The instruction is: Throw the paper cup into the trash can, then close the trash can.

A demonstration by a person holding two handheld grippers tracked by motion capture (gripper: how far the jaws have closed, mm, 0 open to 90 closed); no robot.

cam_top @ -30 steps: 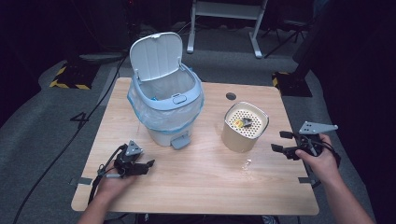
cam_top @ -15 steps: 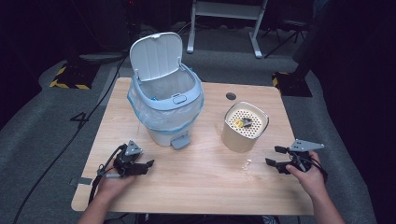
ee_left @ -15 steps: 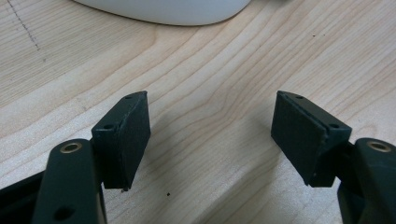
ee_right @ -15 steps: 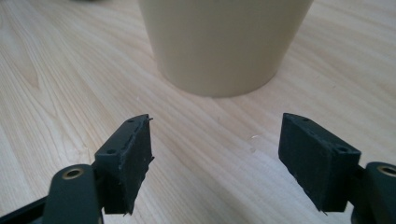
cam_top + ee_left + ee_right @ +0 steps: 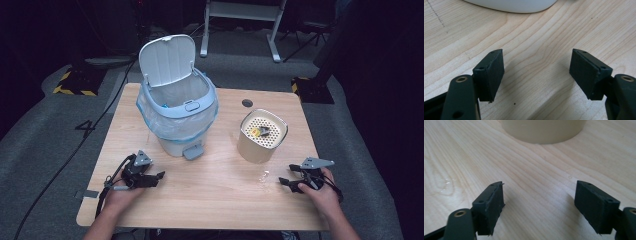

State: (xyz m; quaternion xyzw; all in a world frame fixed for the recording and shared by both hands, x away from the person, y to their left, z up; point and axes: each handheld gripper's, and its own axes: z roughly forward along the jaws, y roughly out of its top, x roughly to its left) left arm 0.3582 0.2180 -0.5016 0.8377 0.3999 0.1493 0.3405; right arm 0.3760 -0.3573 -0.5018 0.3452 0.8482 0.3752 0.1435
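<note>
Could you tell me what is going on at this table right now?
A person rests a gripper in each hand on the wooden table. The left gripper and the right gripper are both open and hold nothing. Behind them stand a white pedal bin, its lid up and lined with a bag, and a beige perforated-top container.

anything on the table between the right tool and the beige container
Almost bare wood: a small clear scrap lies between the right tool and the beige container, seen in the high view.
</note>
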